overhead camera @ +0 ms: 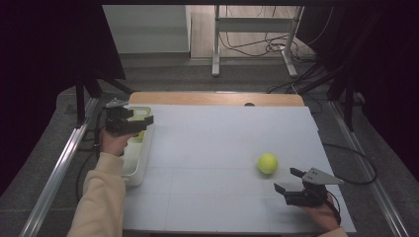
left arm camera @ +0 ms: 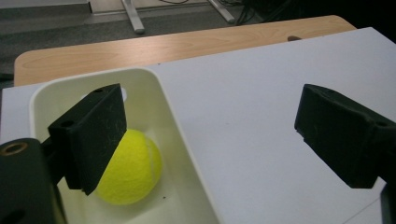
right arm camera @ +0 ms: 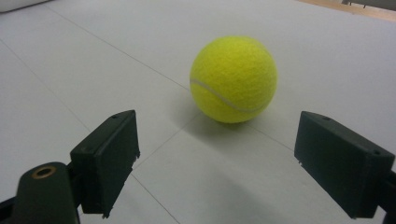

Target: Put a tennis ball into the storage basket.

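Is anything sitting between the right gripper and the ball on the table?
No. The right gripper has its jaws open and aimed at the ball, with only bare white table between them. The ball sits just ahead of the jaws, not yet between them.

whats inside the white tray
One tennis ball lies in the tray, with the open left gripper above it. Its near jaw covers part of the ball and tray floor, so what lies there cannot be seen.
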Demonstrator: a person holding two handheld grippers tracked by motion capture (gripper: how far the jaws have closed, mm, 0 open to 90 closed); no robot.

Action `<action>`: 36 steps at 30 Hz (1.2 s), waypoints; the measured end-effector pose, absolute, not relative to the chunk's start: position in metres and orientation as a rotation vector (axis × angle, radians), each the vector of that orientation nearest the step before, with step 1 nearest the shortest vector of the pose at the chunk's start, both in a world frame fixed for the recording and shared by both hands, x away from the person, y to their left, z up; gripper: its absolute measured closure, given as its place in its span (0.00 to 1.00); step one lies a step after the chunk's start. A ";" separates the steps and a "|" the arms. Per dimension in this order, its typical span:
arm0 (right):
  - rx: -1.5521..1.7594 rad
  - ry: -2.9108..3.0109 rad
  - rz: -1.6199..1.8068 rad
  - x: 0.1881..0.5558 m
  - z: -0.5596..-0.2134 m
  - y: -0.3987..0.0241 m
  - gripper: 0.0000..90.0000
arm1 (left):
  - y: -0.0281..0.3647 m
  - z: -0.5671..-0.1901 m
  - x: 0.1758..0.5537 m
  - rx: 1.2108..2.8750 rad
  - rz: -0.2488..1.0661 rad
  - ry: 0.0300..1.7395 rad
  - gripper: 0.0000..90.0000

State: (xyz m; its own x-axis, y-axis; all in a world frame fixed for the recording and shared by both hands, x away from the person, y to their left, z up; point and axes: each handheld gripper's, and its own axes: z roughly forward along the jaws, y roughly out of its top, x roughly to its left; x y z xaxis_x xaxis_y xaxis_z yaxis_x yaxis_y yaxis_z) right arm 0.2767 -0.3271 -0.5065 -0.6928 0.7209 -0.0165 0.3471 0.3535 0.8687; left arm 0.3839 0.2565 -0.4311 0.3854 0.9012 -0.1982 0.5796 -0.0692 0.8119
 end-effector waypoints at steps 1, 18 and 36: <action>0.935 2.223 1.282 0.277 -0.506 -0.327 0.16 | 0.256 -0.431 0.383 1.760 0.458 1.294 0.11; 0.942 2.220 1.276 0.277 -0.507 -0.327 0.16 | 0.246 -0.434 0.369 1.743 0.395 1.219 0.11; 0.939 2.224 1.271 0.277 -0.507 -0.327 0.16 | 0.221 -0.433 0.355 1.766 0.382 1.097 0.11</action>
State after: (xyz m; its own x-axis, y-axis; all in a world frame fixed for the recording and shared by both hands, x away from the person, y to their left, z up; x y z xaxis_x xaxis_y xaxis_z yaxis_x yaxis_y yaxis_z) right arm 0.2774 -0.3270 -0.5069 -0.6890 0.7245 -0.0204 0.3502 0.3574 0.8658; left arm 0.3550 0.2205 -0.4329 0.5416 0.8125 -0.2155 0.5029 -0.1078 0.8576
